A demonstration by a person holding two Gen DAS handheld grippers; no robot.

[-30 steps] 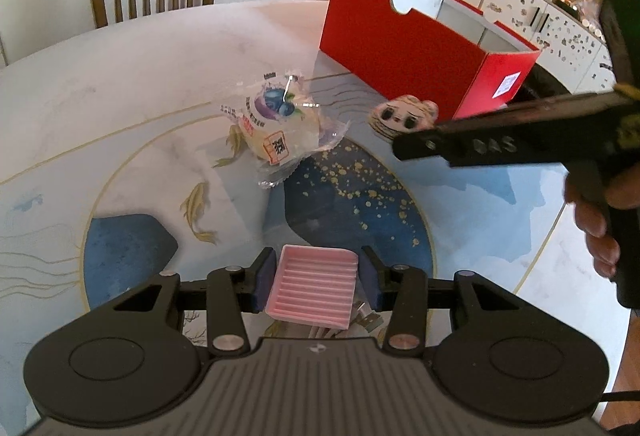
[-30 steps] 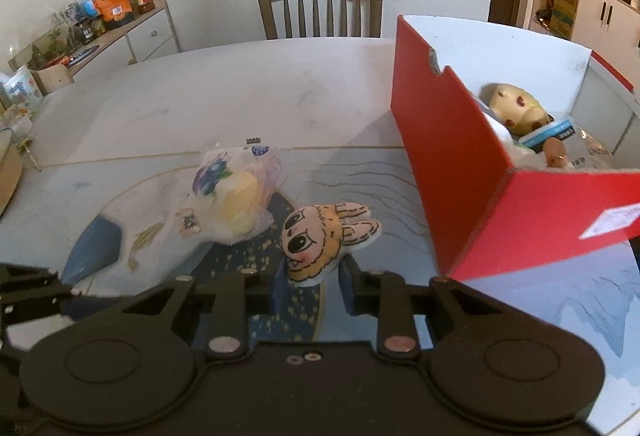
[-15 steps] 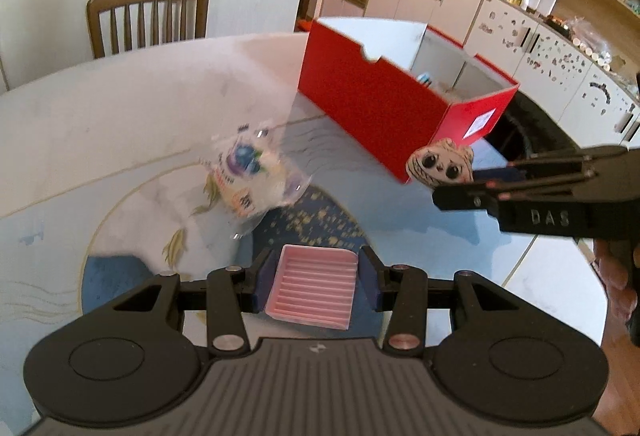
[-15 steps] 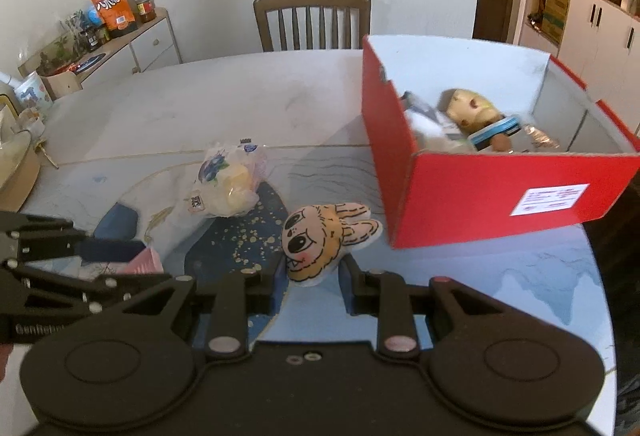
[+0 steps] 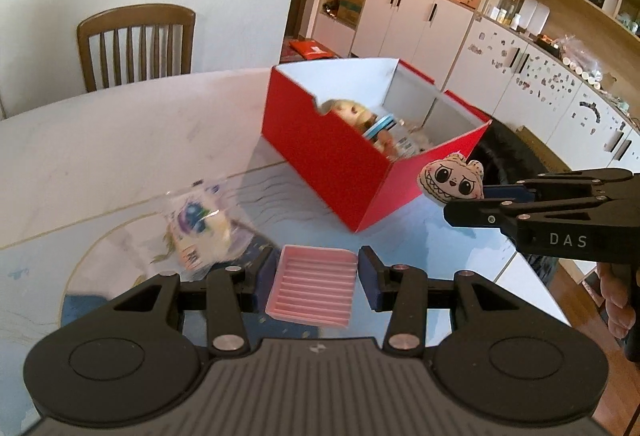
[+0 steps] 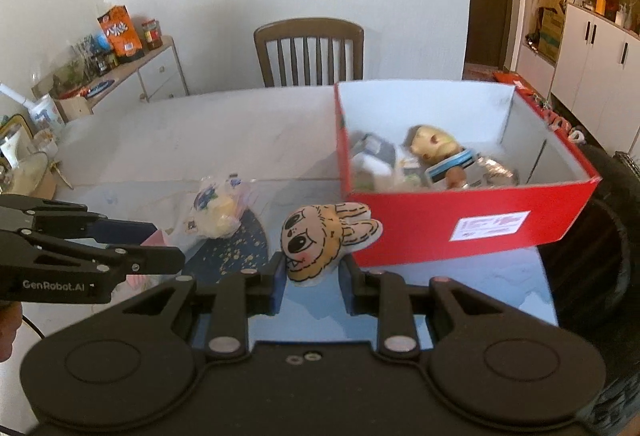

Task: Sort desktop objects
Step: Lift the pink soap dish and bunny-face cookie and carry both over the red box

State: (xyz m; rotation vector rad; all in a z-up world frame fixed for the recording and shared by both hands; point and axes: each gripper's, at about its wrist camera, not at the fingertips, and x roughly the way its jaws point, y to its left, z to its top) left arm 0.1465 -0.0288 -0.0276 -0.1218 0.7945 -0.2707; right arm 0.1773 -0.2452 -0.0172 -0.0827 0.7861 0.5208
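Observation:
My left gripper [image 5: 316, 276] is shut on a pink ribbed soap tray [image 5: 314, 290], held above the table. My right gripper [image 6: 314, 282] is shut on a flat tan plush face with big eyes [image 6: 324, 238]; the same plush [image 5: 450, 182] shows at the tip of that gripper in the left wrist view. Both are lifted in front of the open red box [image 6: 472, 226], which holds a doll head [image 6: 430, 142] and several small items. A clear-wrapped bun packet [image 6: 218, 208] lies on the table to the left of the box.
The round patterned table [image 5: 100, 140] has a wooden chair [image 6: 310, 50] behind it. A sideboard with snack bags and jars [image 6: 120, 64] stands at the left. White cabinets and shelves [image 5: 520, 36] line the right. A person's fingers [image 5: 616, 296] grip the right handle.
Both grippers have risen with their loads and moved toward the red box, so its inside now shows. The bun packet stays on the table.

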